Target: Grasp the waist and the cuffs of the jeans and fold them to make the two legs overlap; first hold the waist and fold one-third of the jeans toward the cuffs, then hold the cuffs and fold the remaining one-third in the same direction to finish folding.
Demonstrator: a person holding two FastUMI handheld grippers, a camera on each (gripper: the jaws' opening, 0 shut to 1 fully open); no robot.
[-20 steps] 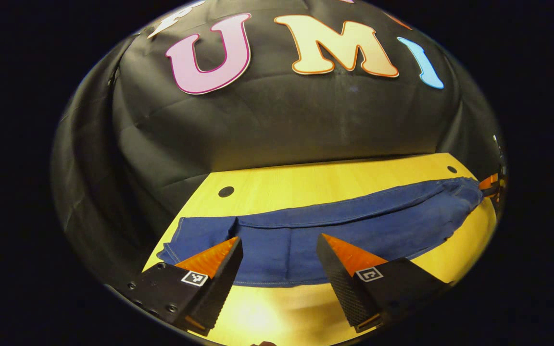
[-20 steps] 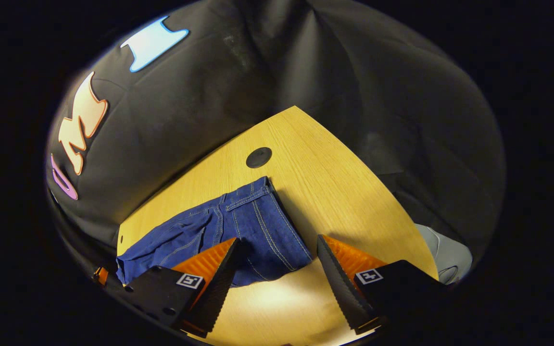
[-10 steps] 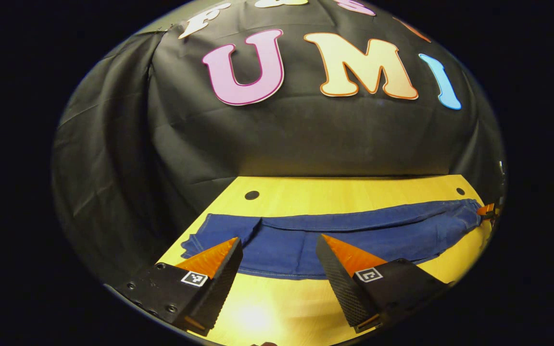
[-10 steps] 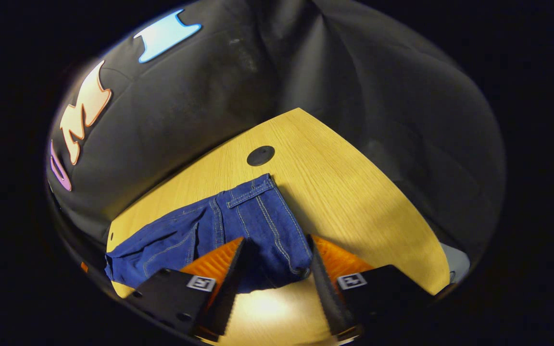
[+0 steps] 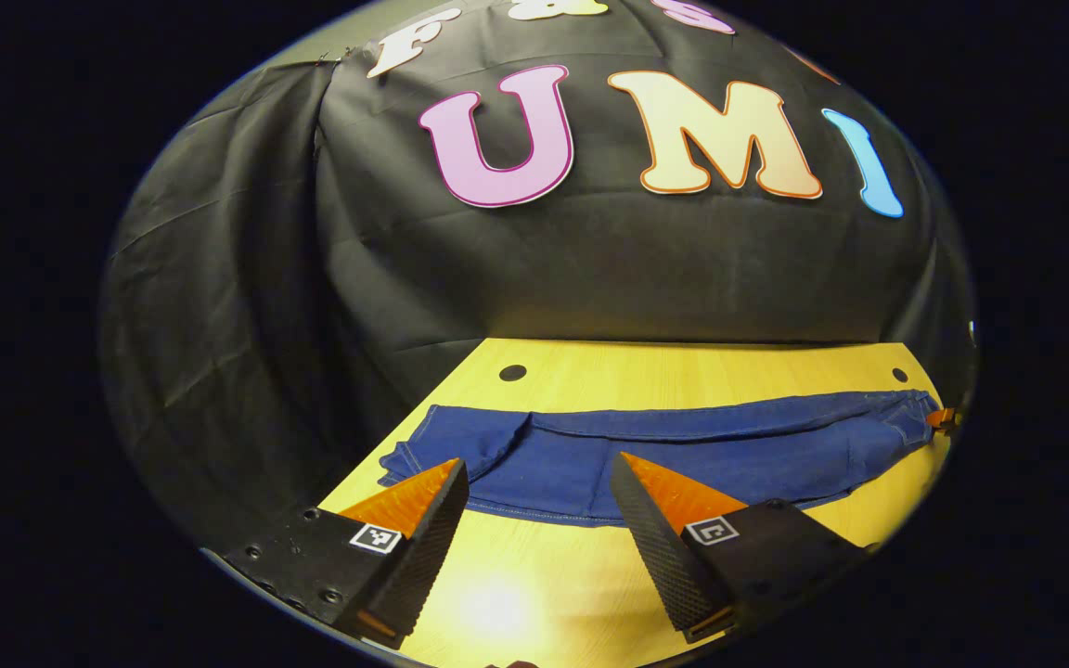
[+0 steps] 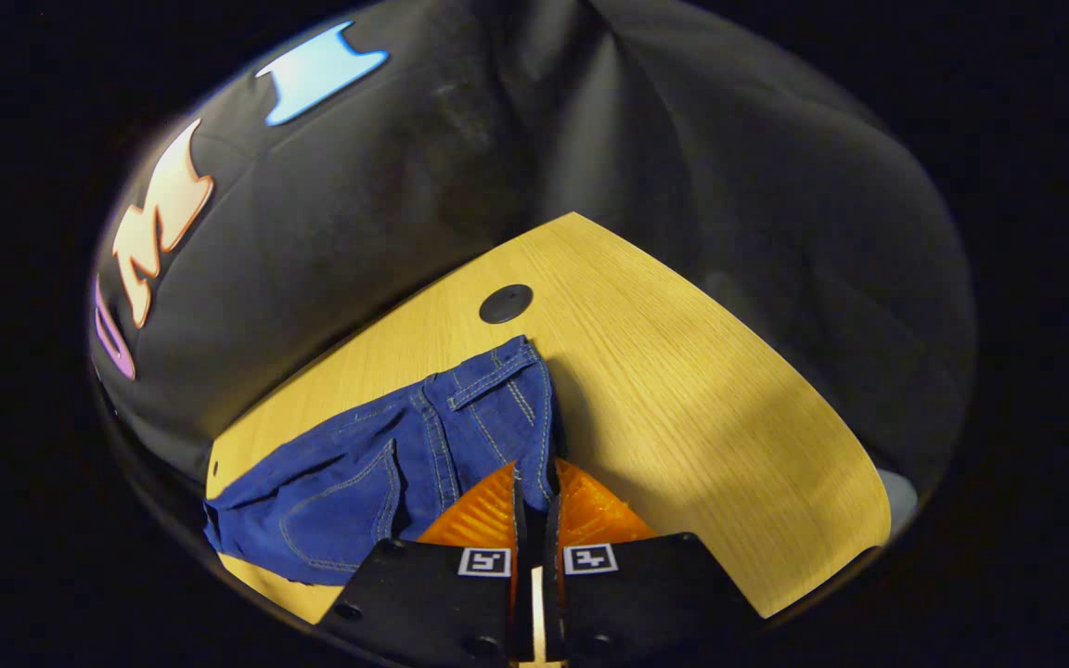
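Note:
Blue jeans (image 5: 683, 455) lie stretched across the wooden table (image 5: 683, 371), cuffs (image 5: 418, 450) at the left end and waist (image 5: 906, 417) at the far right. My left gripper (image 5: 536, 462) hovers open just short of the near edge of the legs, with nothing between its fingers. In the right gripper view, my right gripper (image 6: 534, 478) is shut on the near corner of the waist (image 6: 497, 380), and the denim (image 6: 358, 473) bunches toward the left. A tip of the right gripper (image 5: 943, 419) shows at the waist end in the left gripper view.
The table (image 6: 701, 371) has round dark holes near its back corners (image 5: 512, 373) (image 5: 899, 375) (image 6: 506, 303). The black cloth wall stands close behind the table. Bare wood lies right of the waist and in front of the jeans.
My right gripper has moved in and shut on the waist corner, pulling the denim into folds. The left gripper has drawn back from the jeans, staying open.

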